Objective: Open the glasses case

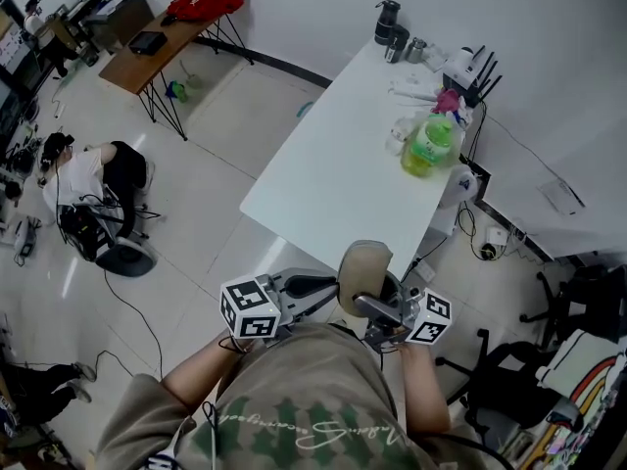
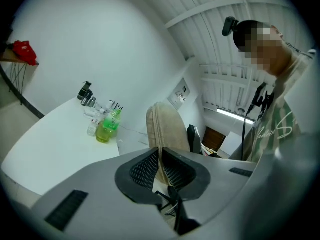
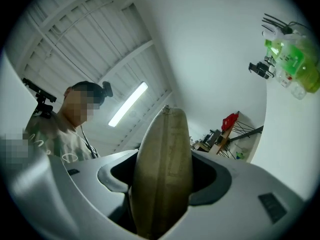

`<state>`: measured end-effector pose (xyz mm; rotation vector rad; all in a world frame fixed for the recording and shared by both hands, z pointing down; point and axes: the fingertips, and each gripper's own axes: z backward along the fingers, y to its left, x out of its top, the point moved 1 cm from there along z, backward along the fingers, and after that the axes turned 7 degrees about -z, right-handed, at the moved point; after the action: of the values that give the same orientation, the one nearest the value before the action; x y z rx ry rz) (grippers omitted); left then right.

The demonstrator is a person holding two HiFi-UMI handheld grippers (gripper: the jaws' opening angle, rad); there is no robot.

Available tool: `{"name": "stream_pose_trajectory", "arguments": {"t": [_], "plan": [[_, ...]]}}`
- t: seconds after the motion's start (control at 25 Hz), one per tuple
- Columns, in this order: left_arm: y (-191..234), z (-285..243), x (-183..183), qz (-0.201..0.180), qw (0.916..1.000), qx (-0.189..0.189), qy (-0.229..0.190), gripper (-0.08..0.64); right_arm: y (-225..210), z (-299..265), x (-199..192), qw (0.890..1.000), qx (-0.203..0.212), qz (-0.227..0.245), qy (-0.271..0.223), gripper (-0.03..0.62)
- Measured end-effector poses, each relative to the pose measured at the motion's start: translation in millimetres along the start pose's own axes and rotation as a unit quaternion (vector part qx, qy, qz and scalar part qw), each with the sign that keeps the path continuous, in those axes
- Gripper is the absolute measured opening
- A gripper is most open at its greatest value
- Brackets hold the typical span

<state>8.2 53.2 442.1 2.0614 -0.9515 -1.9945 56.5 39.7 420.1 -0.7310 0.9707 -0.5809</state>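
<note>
While a person stood at the near end of a white counter (image 1: 323,164), both grippers met on a tan case (image 1: 364,274) held in the air in front of the chest. The case hung just off the counter's near edge, over the floor (image 1: 211,218) and touching no surface.

The right gripper (image 3: 165,176) had its jaws spread wide round the thick body of the case, with a pad against each flank. In the right gripper view the case pointed away along the jaws. Its zip line ran up the middle and looked closed, and a small pull sat at the far tip.

The left gripper (image 2: 160,164) came in from the other side. Its jaws were pressed almost together and pinched a thin edge of the case along the seam.

The near half of the counter was bare, ending in a sharp corner to the left of the grippers. A green bottle (image 1: 428,145) and other small items crowded its far right end.

Left of the counter lay a wide stretch of open floor crossed by thin cables, and beyond it a person (image 1: 83,179) sat low on the floor. A wooden table (image 1: 147,57) with a red bag (image 1: 204,0) stood far off at the upper left. Dark chairs (image 1: 509,380) and cables filled the narrow space on the right.
</note>
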Motion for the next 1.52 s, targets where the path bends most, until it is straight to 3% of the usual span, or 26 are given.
{"name": "stream_pose_trajectory", "arguments": {"t": [0.16, 0.4, 0.56, 0.72, 0.92, 1.12, 1.32, 1.52], "plan": [[-2.4, -1.0, -5.2, -0.025, 0.9995, 0.003, 0.018, 0.034, 2.9, 1.0, -6.1, 0.999, -0.003, 0.031, 0.035, 0.295], [2.2, -1.3, -4.1, -0.032, 0.9992, 0.018, 0.015, 0.077, 4.1, 0.4, -5.3, 0.999, -0.01, 0.027, 0.034, 0.295], [3.2, -2.9, -7.2, -0.079, 0.9952, 0.04, 0.041, 0.069, -0.7, -0.7, -6.9, 0.998, -0.03, 0.028, 0.041, 0.295], [1.9, -1.4, -4.6, -0.105, 0.992, 0.049, 0.049, 0.044, 6.6, -1.6, -3.4, 0.999, -0.009, 0.029, 0.044, 0.295], [7.5, 3.7, -11.1, -0.165, 0.98, 0.078, 0.08, 0.04, 4.6, -6.1, -9.8, 0.996, -0.012, 0.049, 0.068, 0.295], [7.5, 4.7, -9.4, -0.11, 0.9913, 0.051, 0.05, 0.041, 3.4, -5.0, -9.2, 0.998, -0.002, 0.038, 0.046, 0.295], [2.8, 7.8, -11.7, -0.092, 0.9943, 0.007, 0.052, 0.052, 9.8, -5.8, -15.8, 0.997, 0.014, 0.037, 0.066, 0.295], [12.0, 2.5, -17.1, -0.044, 0.9965, 0.062, 0.033, 0.029, -0.7, -3.8, -15.5, 0.996, -0.013, 0.06, 0.065, 0.295]]}}
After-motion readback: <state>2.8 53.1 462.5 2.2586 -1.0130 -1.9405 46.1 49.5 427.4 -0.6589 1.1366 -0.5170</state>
